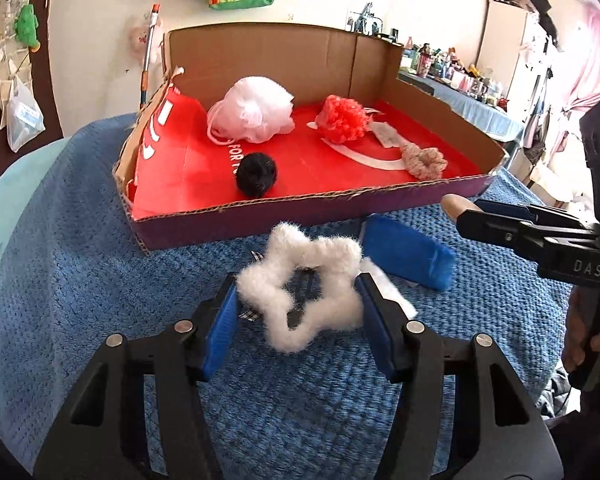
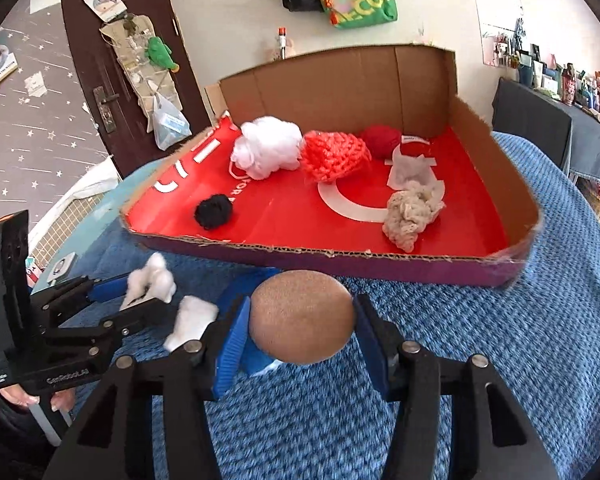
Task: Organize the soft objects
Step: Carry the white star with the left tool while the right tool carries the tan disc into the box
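Observation:
My left gripper [image 1: 296, 308] is shut on a fluffy white star-shaped ring [image 1: 300, 296], held above the blue blanket in front of the cardboard box [image 1: 260, 216]. My right gripper [image 2: 300, 328] is shut on a tan egg-shaped sponge [image 2: 302, 316], also in front of the box [image 2: 380, 266]. The right gripper shows at the right of the left wrist view [image 1: 456, 208] with the sponge tip [image 1: 454, 202]. The left gripper shows at the left of the right wrist view [image 2: 148, 300] with the white ring [image 2: 156, 280]. In the red-floored box lie a white mesh pouf [image 1: 252, 114], a red pouf [image 1: 344, 118], a black pompom [image 1: 256, 172] and a beige crochet piece [image 1: 426, 162].
A blue sponge [image 1: 408, 254] lies on the blue blanket [image 1: 80, 280] just behind the white ring. A red yarn ball [image 2: 380, 140] and white paper [image 2: 410, 168] sit at the back of the box. A cluttered shelf [image 1: 460, 76] stands at the right; a door [image 2: 116, 72] at the left.

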Demonstrator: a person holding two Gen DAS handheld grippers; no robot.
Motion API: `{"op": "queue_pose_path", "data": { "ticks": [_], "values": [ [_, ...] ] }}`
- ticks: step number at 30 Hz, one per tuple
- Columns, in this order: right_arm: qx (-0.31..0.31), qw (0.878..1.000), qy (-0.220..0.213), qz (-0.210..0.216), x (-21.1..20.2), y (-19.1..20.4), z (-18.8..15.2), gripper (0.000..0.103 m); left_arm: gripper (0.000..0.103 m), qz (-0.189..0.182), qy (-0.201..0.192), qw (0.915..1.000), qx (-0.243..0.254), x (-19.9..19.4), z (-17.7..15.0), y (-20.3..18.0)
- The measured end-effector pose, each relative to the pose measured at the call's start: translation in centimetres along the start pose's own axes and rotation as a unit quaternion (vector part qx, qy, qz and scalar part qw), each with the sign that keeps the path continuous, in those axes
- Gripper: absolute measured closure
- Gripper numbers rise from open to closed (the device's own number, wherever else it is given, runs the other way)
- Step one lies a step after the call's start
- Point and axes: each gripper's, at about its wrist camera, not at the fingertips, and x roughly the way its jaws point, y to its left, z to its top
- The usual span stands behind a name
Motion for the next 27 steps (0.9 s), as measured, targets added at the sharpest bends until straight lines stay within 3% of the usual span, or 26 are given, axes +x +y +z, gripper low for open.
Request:
{"op": "queue_pose_path", "data": {
  "ticks": [13,27],
  "values": [
    [0.004,1.0,-0.015,-0.014,-2.7,-0.3,-2.5,0.047,0.048,-0.005,-0.031,0.9992,0.025,-1.4,0.3,-2.5],
    [-0.004,1.0,-0.022,-0.009,-2.8,0.3,-1.8,0.047,0.048,-0.01,-0.039,0.9987,0.031,-1.7,0.9,-2.7]
  ]
}}
